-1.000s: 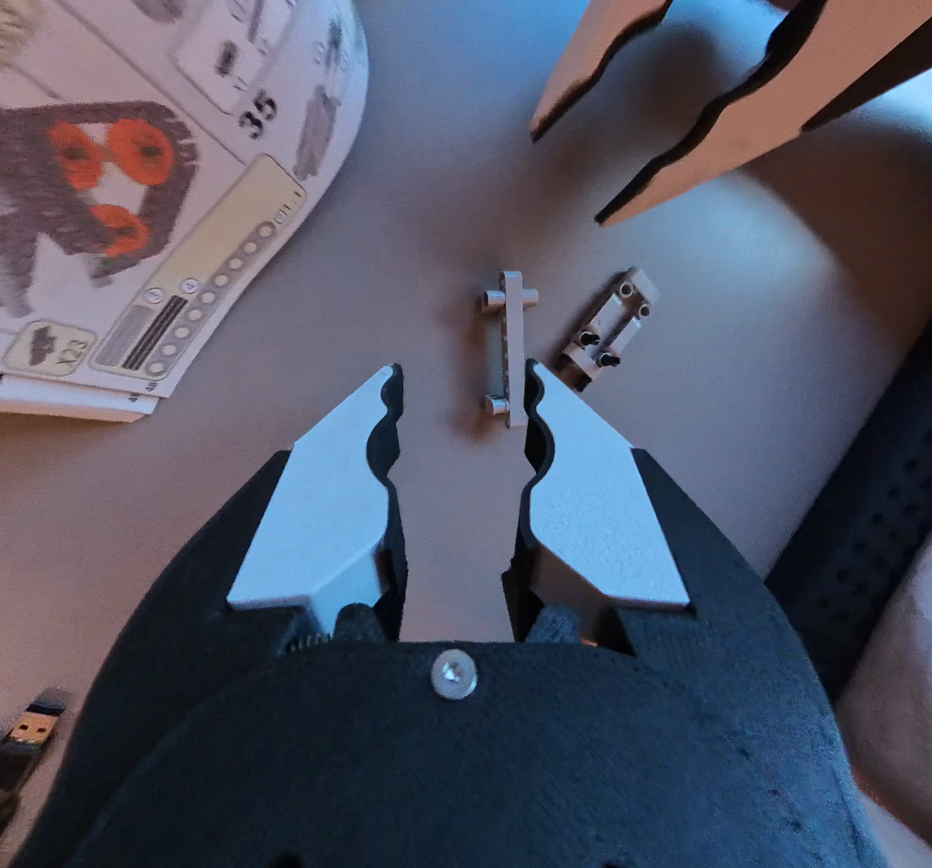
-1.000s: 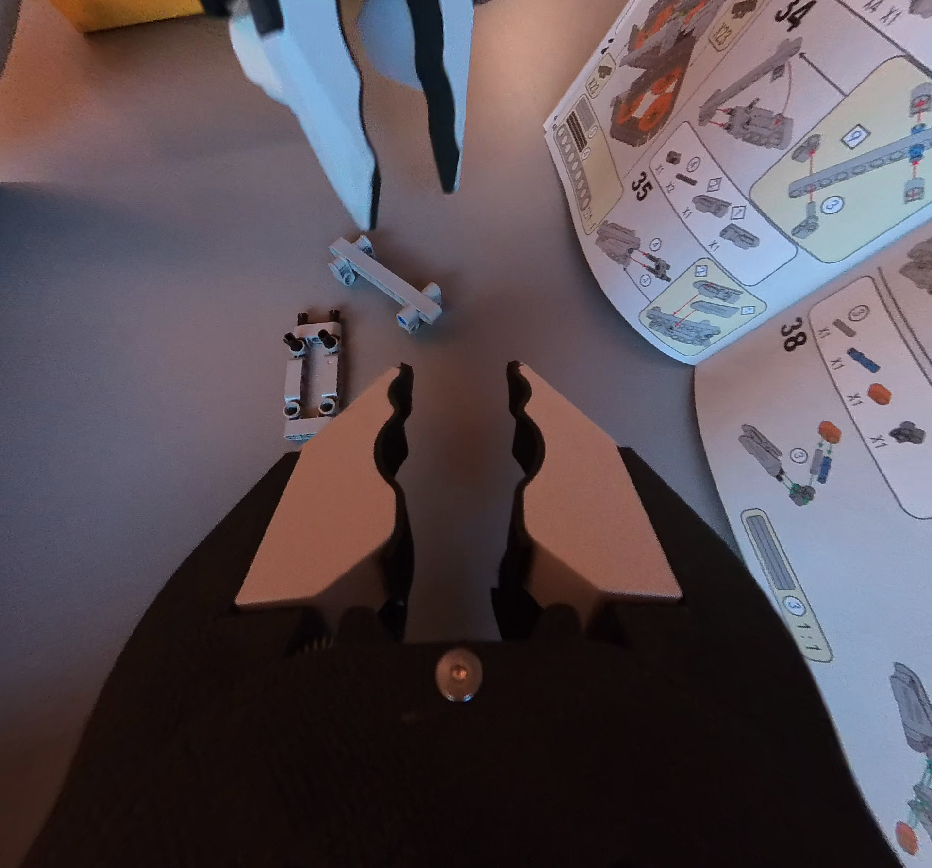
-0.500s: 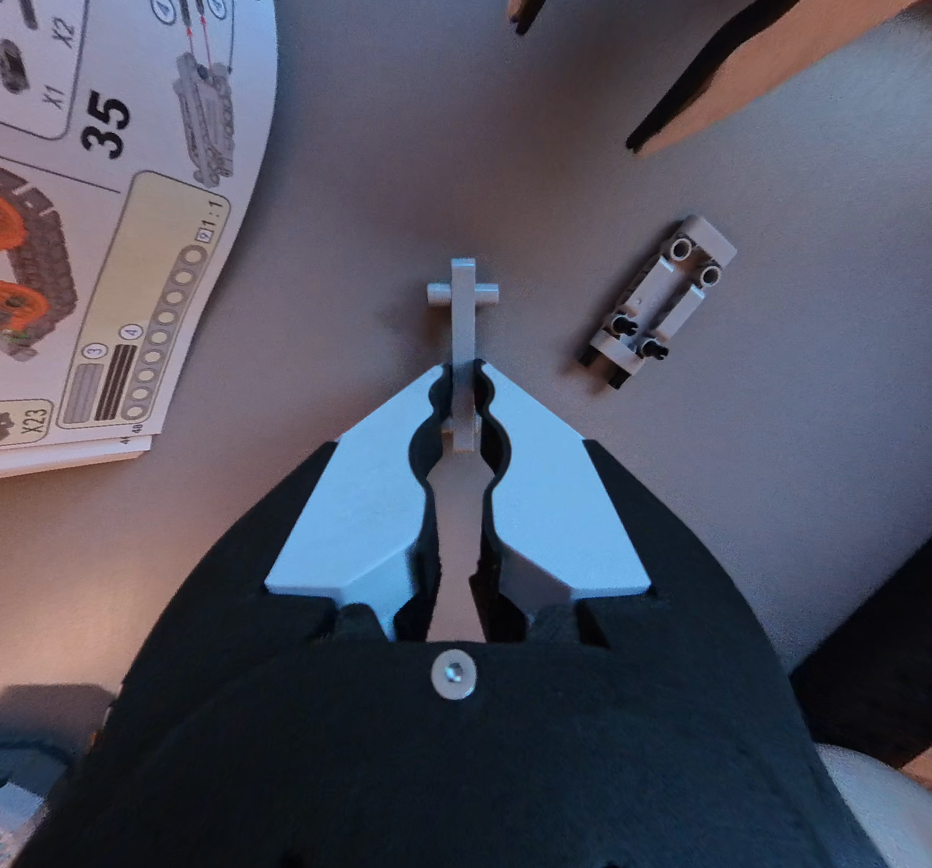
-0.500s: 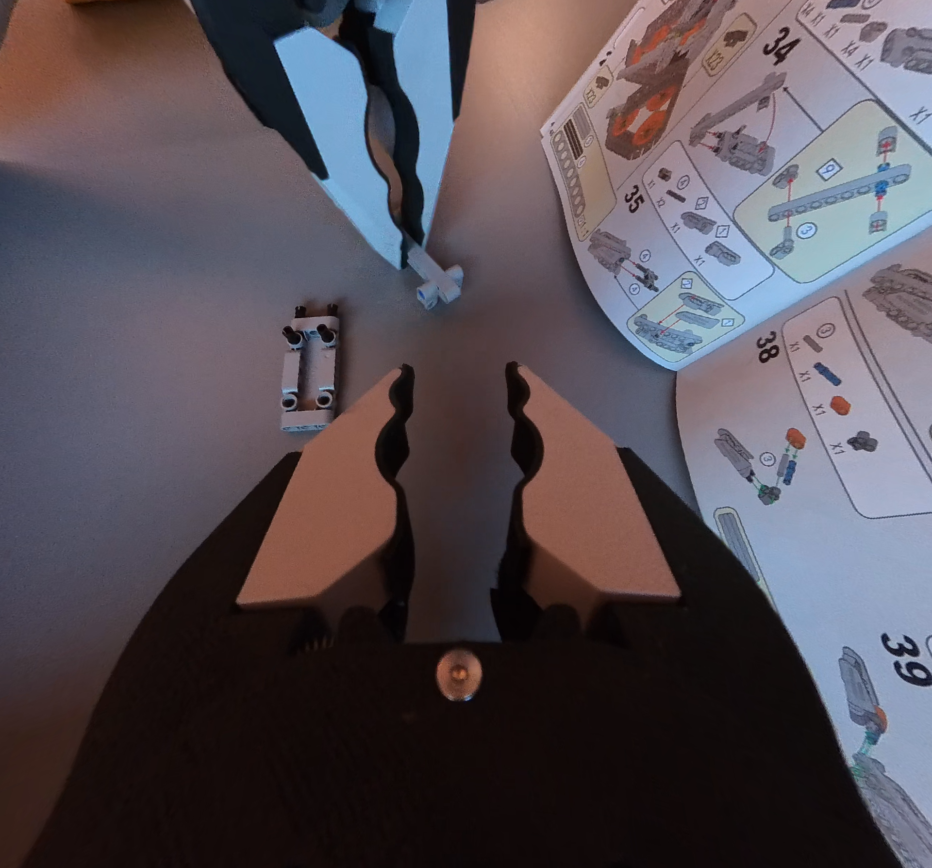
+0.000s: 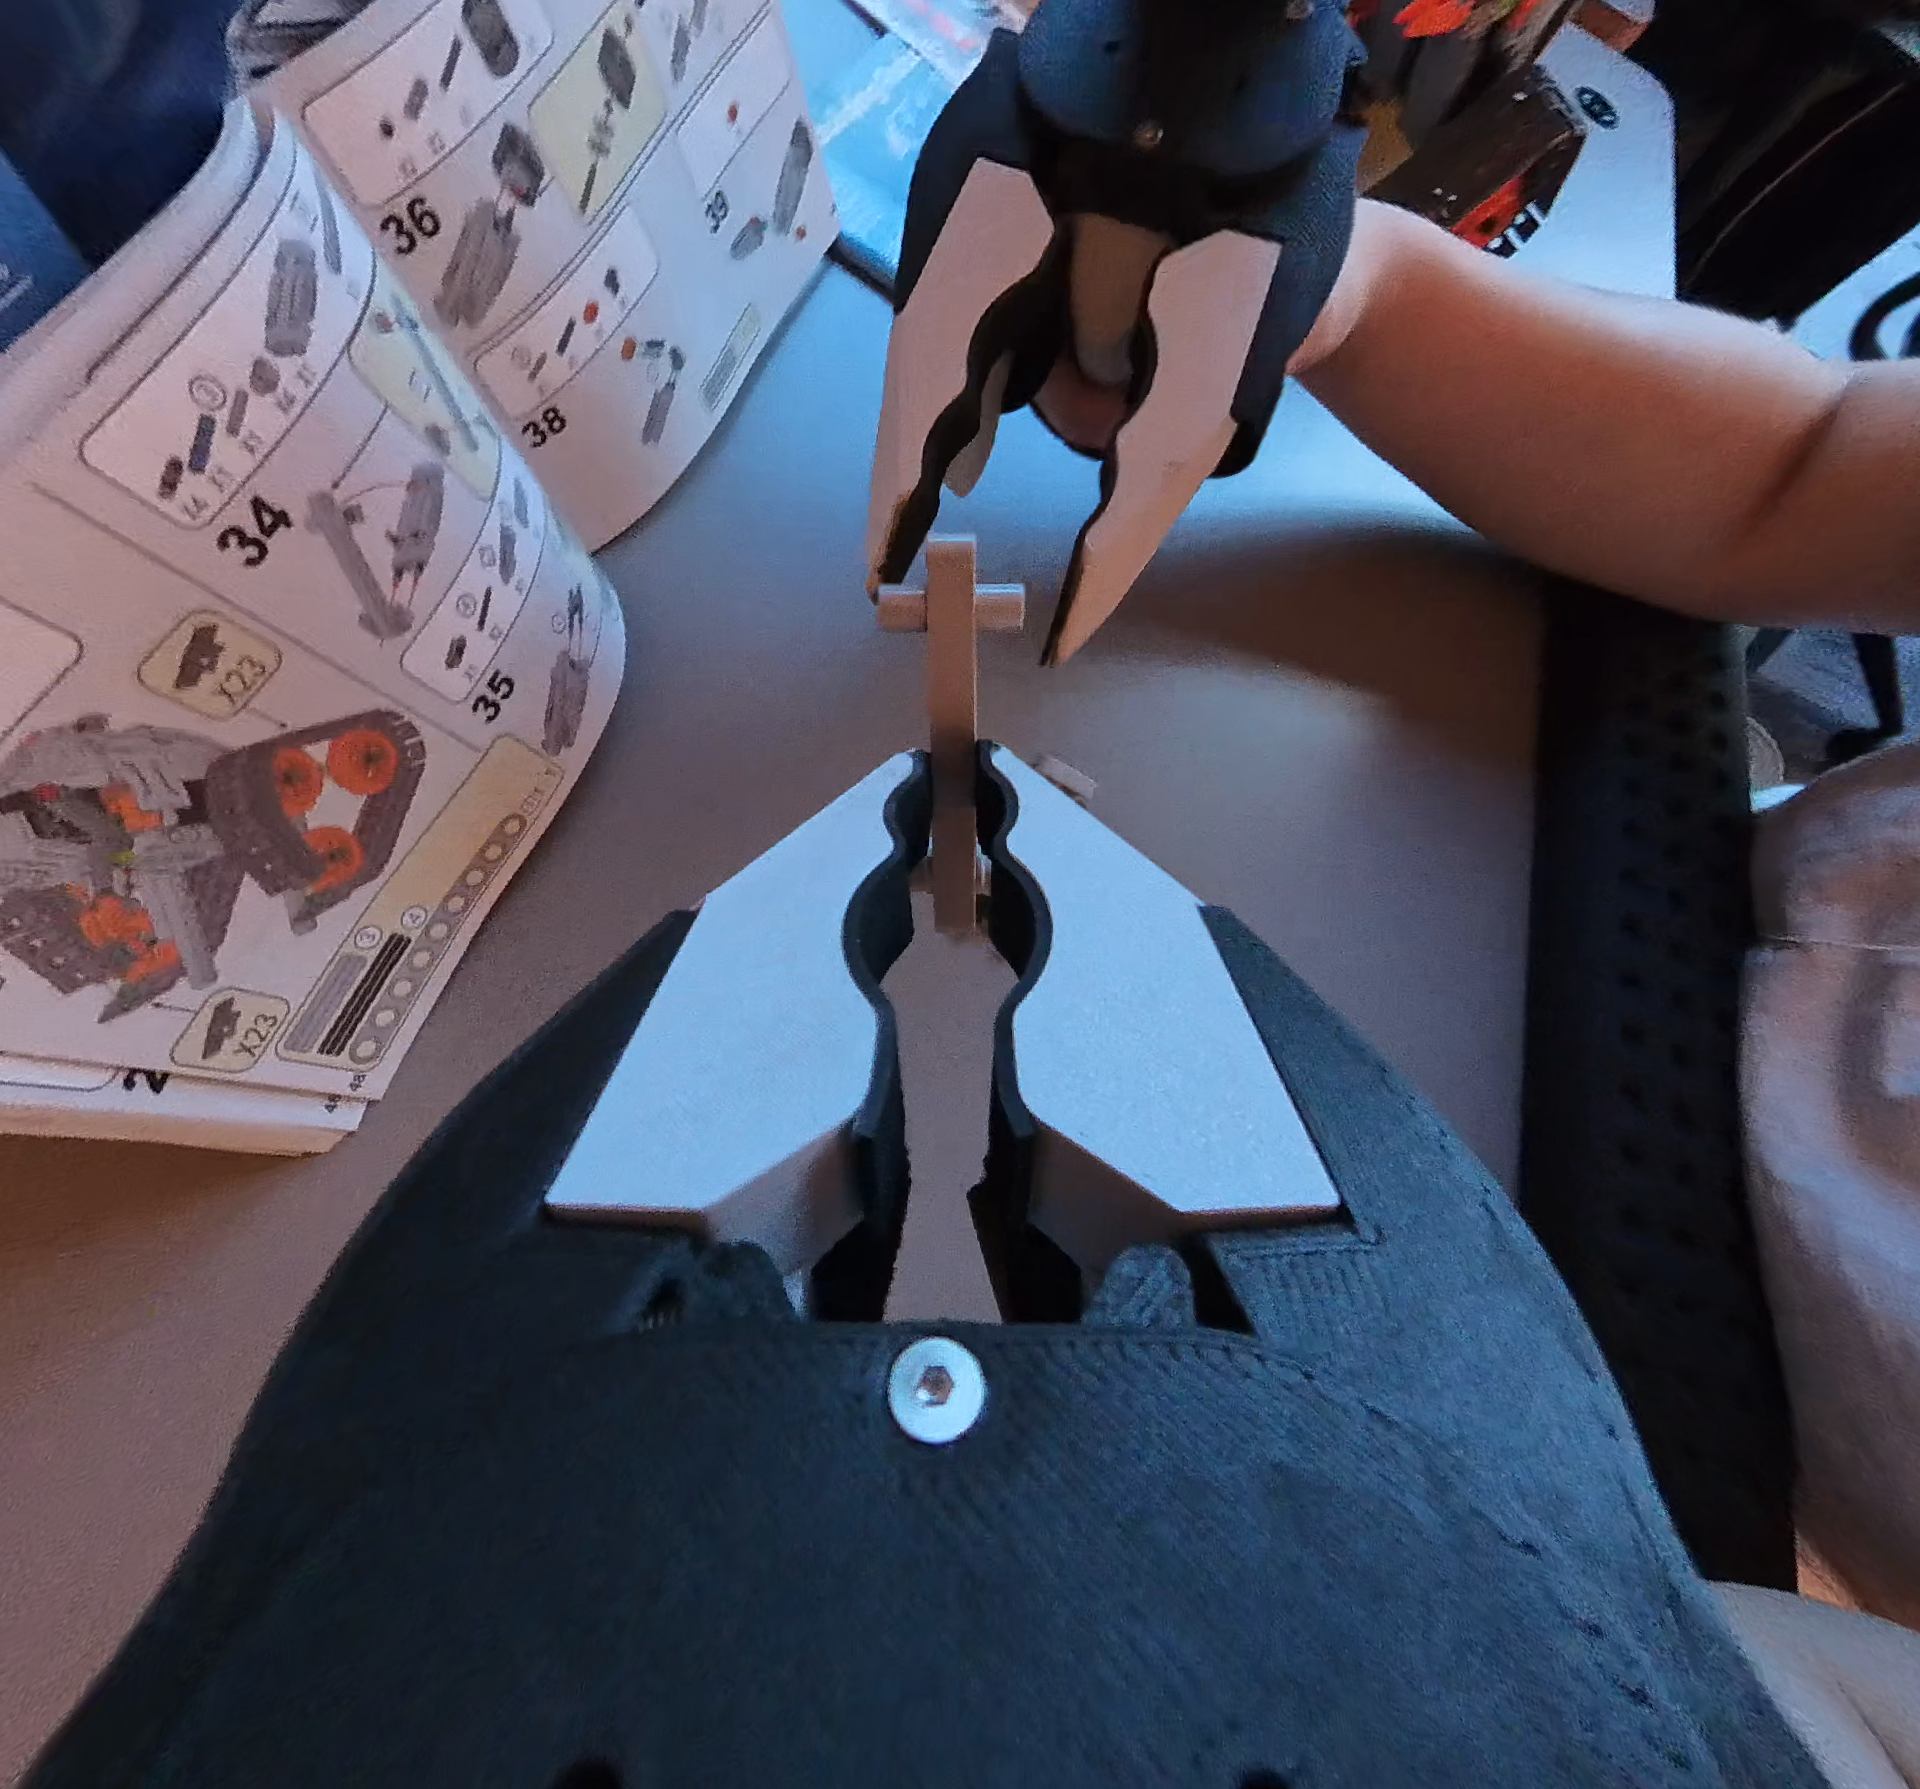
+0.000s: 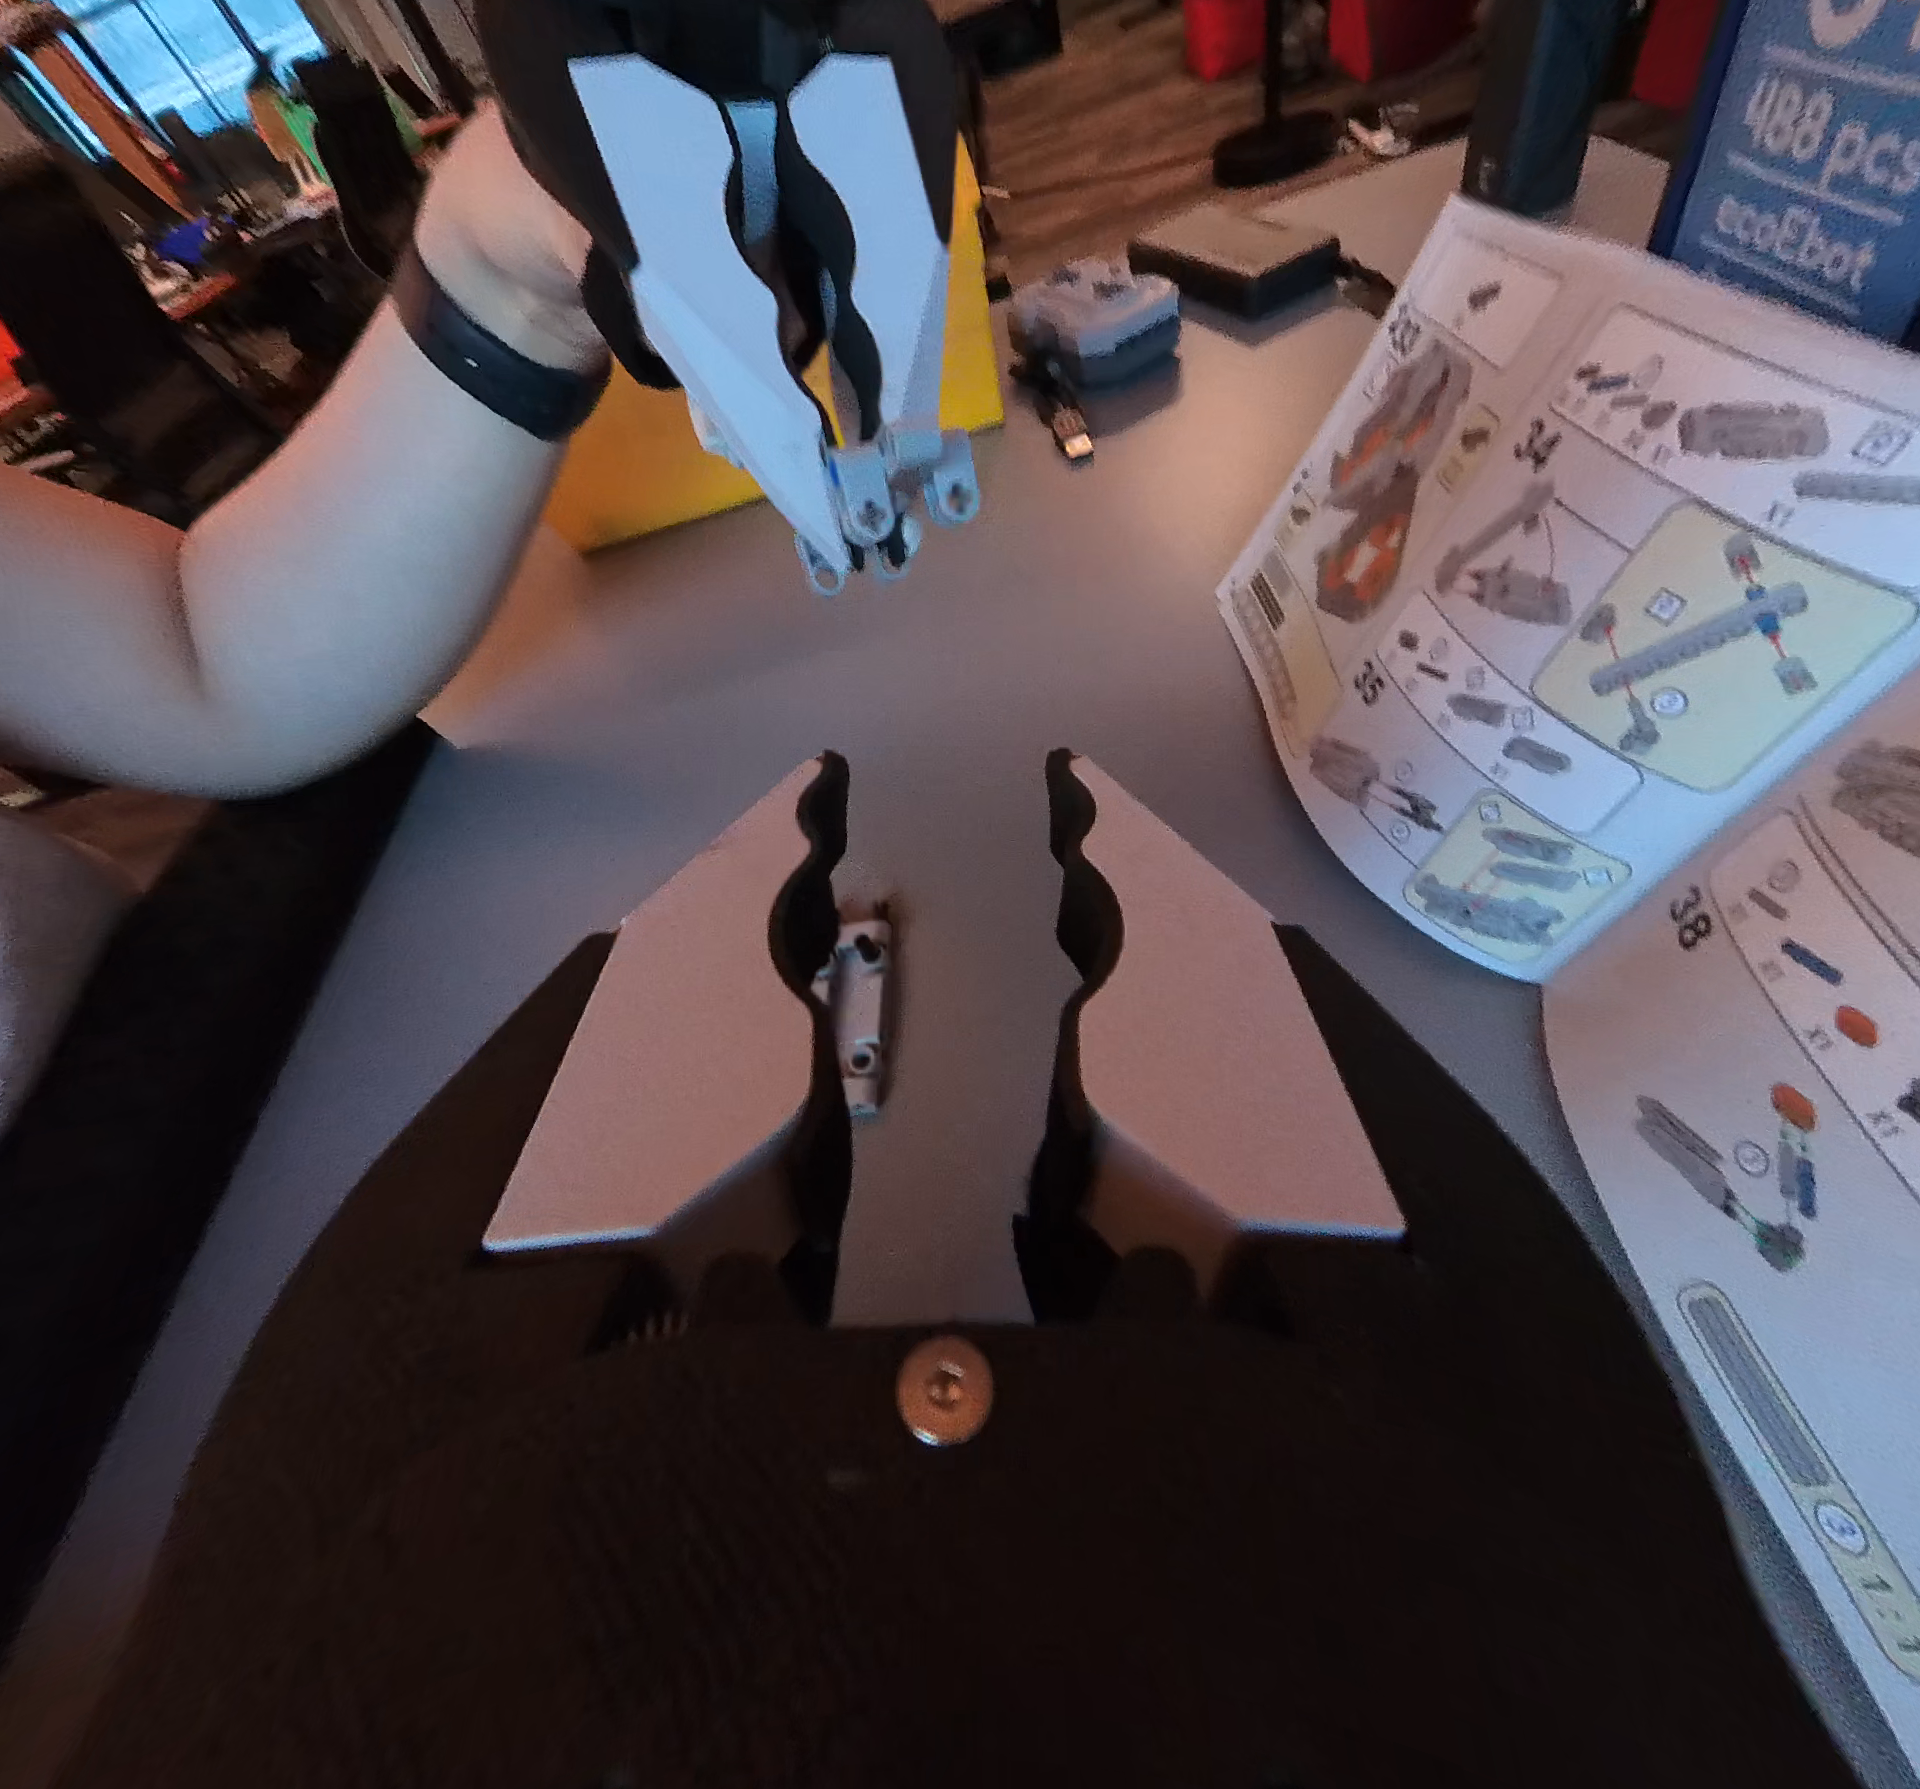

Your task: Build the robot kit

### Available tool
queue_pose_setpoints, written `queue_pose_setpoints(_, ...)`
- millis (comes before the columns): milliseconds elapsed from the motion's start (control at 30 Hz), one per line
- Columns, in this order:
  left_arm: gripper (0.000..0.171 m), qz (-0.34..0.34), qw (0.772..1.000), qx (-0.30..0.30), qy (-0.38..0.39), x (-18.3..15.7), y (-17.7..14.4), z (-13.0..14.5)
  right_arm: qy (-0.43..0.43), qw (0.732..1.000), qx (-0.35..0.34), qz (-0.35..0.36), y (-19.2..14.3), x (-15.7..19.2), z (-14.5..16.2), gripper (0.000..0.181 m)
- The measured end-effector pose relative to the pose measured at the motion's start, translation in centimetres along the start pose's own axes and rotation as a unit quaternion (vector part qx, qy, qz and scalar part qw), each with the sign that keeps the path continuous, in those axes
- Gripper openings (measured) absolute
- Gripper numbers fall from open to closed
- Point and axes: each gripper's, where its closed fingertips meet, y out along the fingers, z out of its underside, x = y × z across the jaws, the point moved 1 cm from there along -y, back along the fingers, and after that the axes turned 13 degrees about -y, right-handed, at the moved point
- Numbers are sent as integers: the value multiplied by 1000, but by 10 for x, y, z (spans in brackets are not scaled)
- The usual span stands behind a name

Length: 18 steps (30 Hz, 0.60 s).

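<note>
The long grey plastic beam with cross pins (image 5: 951, 700), at frame centre, is pinched by the left gripper (image 5: 951, 783) above the grey table (image 5: 1299, 804). The right gripper (image 6: 940, 773), fingers spread, hovers over a small grey frame piece (image 6: 862, 1001), lower centre.

Each camera sits just behind its own claw, close above the smooth grey worktop (image 5: 1299, 804), looking forward and down. The two face each other. Both see the open white paper instruction booklet (image 5: 312, 596) (image 6: 1558, 648) beside them.
</note>
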Motion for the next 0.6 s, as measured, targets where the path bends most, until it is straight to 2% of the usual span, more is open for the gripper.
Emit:
queue_pose_setpoints(267,6,17,999,37,36,-16,2,10,-57,995,-81,-5,-7,17,-45,41)
queue_pose_setpoints(600,6,21,998,44,41,-19,2,12,-68,995,-66,-29,2,27,-42,39)
